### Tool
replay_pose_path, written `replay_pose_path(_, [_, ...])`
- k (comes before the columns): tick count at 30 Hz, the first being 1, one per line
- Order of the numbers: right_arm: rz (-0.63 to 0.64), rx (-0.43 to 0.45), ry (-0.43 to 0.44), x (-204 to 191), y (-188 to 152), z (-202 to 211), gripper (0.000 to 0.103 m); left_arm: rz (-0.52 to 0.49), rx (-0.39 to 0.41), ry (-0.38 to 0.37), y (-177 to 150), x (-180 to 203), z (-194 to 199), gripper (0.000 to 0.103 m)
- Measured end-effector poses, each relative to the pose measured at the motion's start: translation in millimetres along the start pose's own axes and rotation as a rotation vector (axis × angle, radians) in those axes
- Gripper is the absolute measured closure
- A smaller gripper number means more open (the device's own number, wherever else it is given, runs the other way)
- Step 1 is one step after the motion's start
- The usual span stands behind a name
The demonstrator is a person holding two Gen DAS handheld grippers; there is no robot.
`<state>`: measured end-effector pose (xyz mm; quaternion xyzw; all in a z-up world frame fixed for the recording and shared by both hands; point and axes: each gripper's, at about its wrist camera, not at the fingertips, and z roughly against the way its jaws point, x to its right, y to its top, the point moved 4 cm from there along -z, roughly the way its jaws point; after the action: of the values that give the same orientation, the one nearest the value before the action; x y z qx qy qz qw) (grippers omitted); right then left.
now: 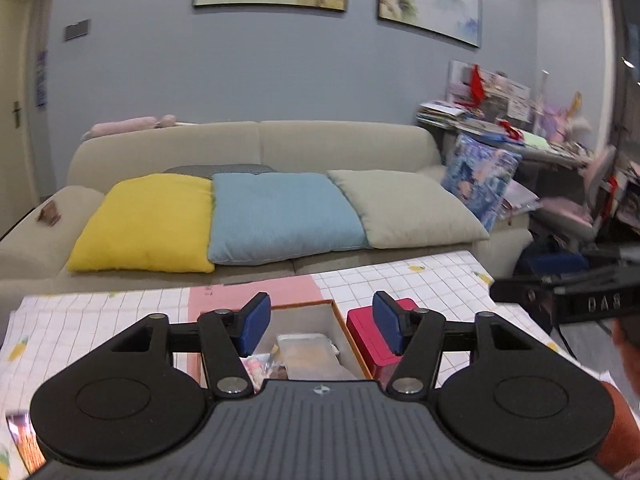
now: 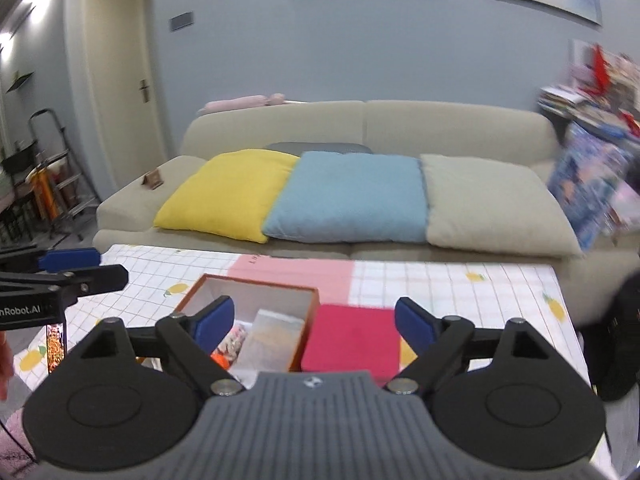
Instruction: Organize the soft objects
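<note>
Three pillows lie side by side on the beige sofa (image 1: pixel 340 140): a yellow pillow (image 1: pixel 144 224), a light blue pillow (image 1: pixel 284 216) and a beige pillow (image 1: pixel 404 208). The right wrist view shows the same row: yellow pillow (image 2: pixel 228 192), blue pillow (image 2: pixel 352 196), beige pillow (image 2: pixel 492 204). My left gripper (image 1: pixel 320 326) hangs open over the table, well short of the sofa, with nothing between its blue pads. My right gripper (image 2: pixel 314 324) is open wide and empty too. A dark grey cushion (image 1: pixel 220 169) peeks out behind the yellow and blue pillows.
A table with a checked cloth (image 2: pixel 460 292) stands between me and the sofa, carrying an open orange box (image 2: pixel 256 320) of small items and a red box (image 2: pixel 352 340). A cluttered desk (image 1: pixel 520 136), a patterned cushion (image 1: pixel 480 178) and a chair stand at right. A door (image 2: pixel 120 80) and ladder are left.
</note>
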<state>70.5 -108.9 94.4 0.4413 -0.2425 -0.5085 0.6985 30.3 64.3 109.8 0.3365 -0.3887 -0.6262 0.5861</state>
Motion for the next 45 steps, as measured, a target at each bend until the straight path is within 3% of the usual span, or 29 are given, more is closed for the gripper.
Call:
replay_pose_path(3, [-0.029,-0.016,-0.036,1.0,-25.0,13.3,0.017,0.042,0.012,0.071,-19.5,10.2,-0.3,0.014])
replay_pose_path(10, [-0.011,-0.064,-0.122,-5.1,-81.8,16.9,0.015,-0.005,-0.076,0.113,-64.2,38.7,-7.9,0.014])
replay_pose_path(17, [-0.02,-0.188,-0.184,6.3,-106.5,0.2,0.013,0.076,-0.238,0.132,-102.9,43.3,-23.0,0.014])
replay_pose_path(25, [-0.042,-0.309,-0.187,7.9,-130.2,-19.8,0.012,0.074,-0.357,0.163,-128.7,48.3,-31.3,0.014])
replay_pose_path(45, [-0.059,-0.274,-0.212,12.6,-127.1,-13.1,0.009,0.045,-0.368,0.159,-129.7,53.4,-29.6,0.014])
